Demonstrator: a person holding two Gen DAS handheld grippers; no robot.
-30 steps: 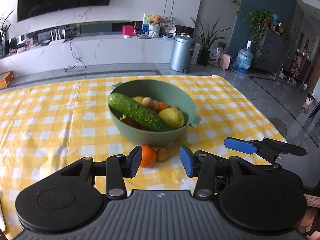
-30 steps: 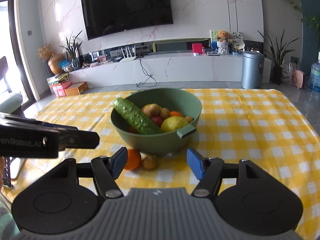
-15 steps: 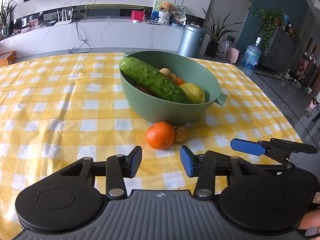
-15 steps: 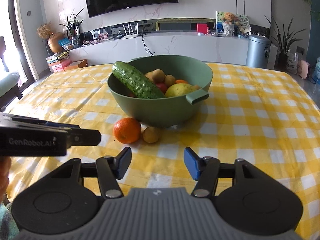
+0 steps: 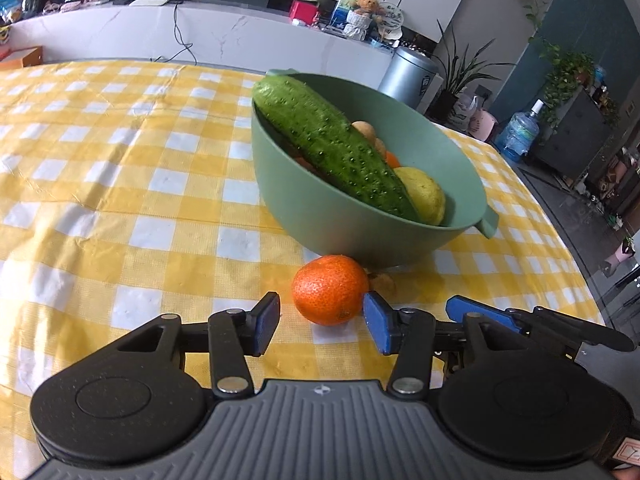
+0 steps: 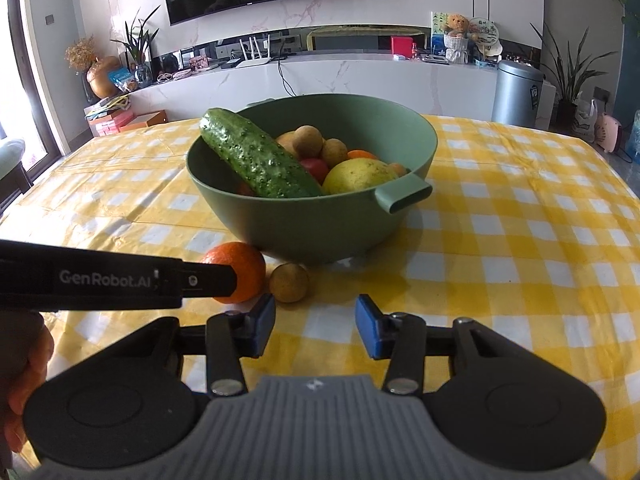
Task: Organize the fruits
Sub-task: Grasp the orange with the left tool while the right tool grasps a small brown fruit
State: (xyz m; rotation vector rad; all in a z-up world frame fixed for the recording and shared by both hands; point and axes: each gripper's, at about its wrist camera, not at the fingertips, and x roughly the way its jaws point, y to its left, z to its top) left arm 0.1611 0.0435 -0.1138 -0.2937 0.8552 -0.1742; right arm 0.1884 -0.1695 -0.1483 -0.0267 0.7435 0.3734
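left gripper [image 5: 322,322]: wide open, orange [image 5: 330,290] right at its tips, maybe touching one pad
right gripper [image 6: 316,326]: open, holding nothing
bowl [image 6: 320,220]: cucumber [image 6: 258,160] on top

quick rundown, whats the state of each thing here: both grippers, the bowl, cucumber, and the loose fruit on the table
left gripper: open, fingers either side of the orange, not closed on it
right gripper: open, holding nothing
green bowl: upright, full of produce
cucumber: leaning on the bowl rim, one end sticking out
orange: on the tablecloth, outside the bowl
small brown fruit: on the tablecloth beside the orange
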